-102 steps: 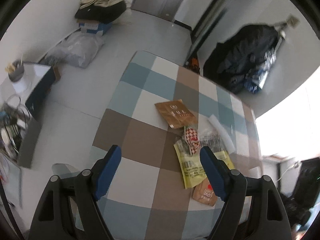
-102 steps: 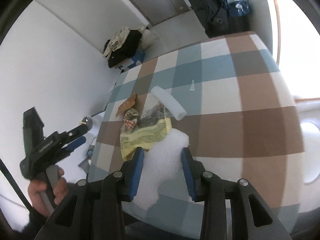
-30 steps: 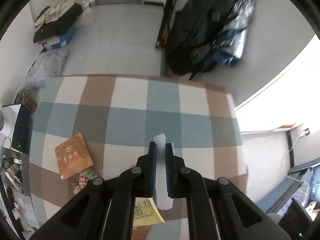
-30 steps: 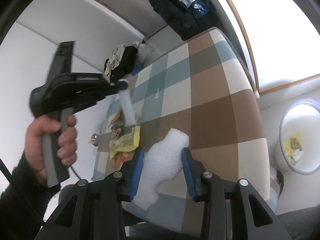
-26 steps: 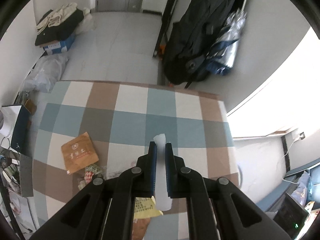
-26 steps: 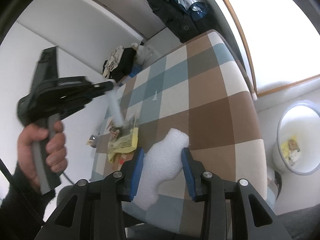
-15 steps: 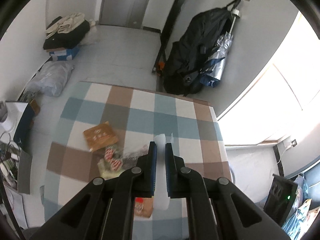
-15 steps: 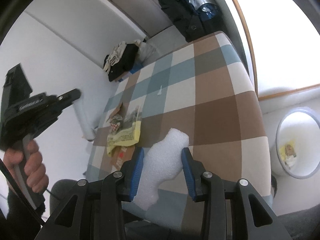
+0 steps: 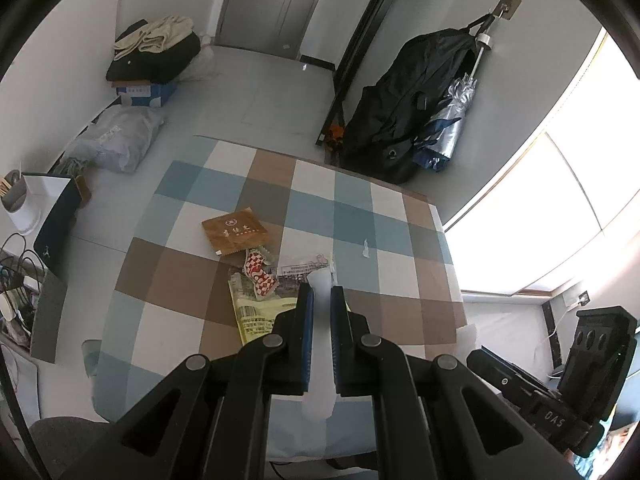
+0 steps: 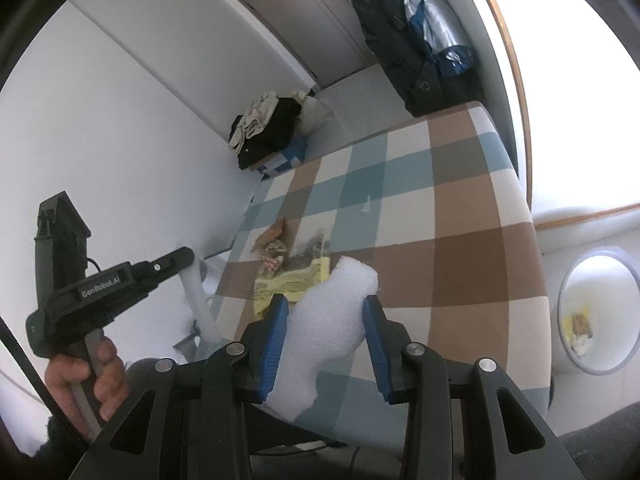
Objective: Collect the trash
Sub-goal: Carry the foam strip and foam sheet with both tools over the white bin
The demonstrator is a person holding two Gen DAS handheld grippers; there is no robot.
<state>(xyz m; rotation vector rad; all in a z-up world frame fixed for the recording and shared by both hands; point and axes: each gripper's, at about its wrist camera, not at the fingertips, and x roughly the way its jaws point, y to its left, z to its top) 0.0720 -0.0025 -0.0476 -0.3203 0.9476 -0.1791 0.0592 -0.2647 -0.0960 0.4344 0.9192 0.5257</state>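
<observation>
Right gripper (image 10: 326,320), jaws part-open, clamps a lumpy white foam chunk (image 10: 324,328); the white-lined round bin (image 10: 596,312) sits on the floor to its right, past the checked table's (image 10: 460,256) edge. Left gripper (image 9: 319,316), nearly closed on a white foam tube (image 9: 319,356) lying along its fingers, is farther from that bin.

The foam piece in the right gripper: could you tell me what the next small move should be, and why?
Probably carry the foam piece right toward the white bin on the floor. The right gripper already clamps it above the table, and the bin holds other trash.
</observation>
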